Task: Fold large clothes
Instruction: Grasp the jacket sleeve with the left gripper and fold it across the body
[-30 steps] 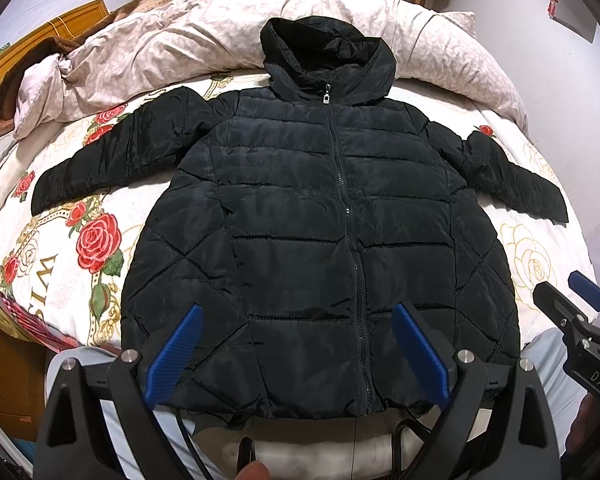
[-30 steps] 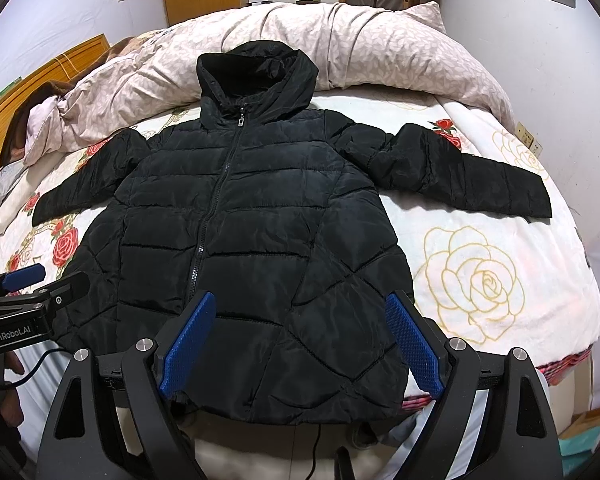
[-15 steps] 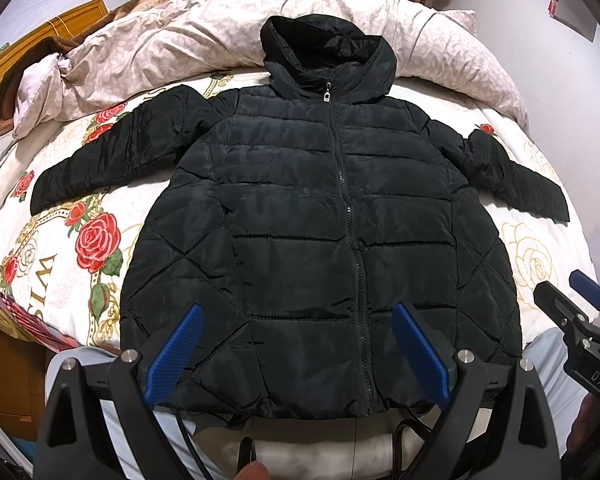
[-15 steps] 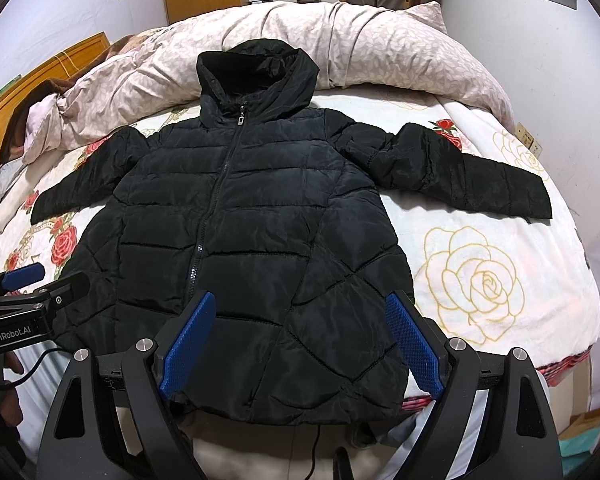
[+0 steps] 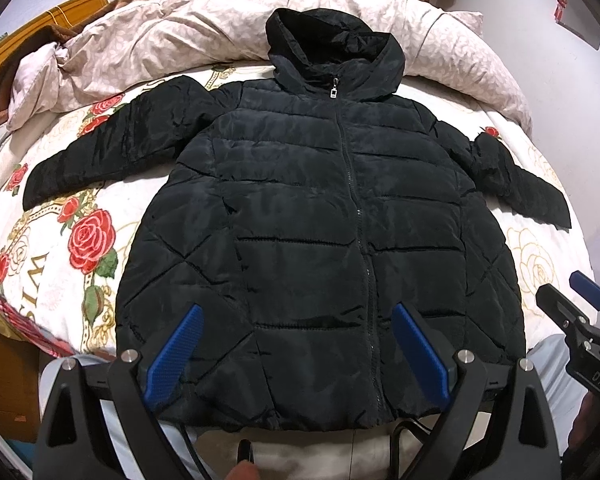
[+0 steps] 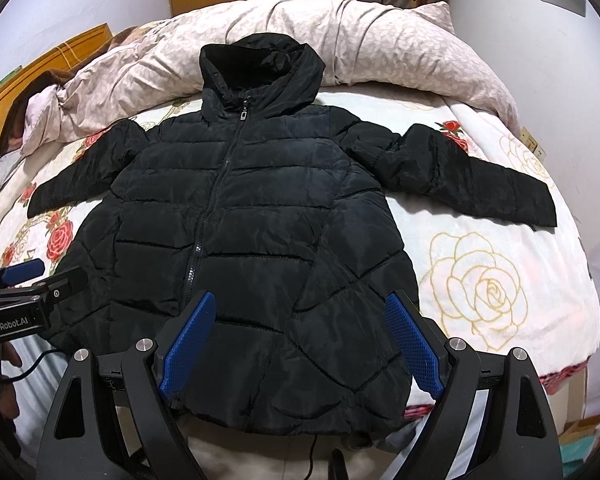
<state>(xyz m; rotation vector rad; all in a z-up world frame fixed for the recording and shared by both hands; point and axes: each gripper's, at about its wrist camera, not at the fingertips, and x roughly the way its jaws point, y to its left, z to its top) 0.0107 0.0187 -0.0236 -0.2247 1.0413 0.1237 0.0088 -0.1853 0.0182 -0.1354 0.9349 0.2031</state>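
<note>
A black hooded puffer jacket (image 5: 300,220) lies flat and zipped on the bed, front up, hood at the far end, both sleeves spread out to the sides. It also shows in the right wrist view (image 6: 240,216). My left gripper (image 5: 300,350) is open and empty, held above the jacket's hem. My right gripper (image 6: 300,336) is open and empty, above the hem's right part. The right gripper also shows at the left view's right edge (image 5: 580,312); the left gripper shows at the right view's left edge (image 6: 28,284).
The bed has a rose-print sheet (image 5: 84,240) and a bunched pink quilt (image 5: 180,28) along the far side. A wooden headboard (image 6: 48,60) stands at far left. A white wall (image 6: 560,60) runs along the right. The bed's near edge lies just under the hem.
Both views have shifted very slightly; the jacket and both open grippers are otherwise as before.
</note>
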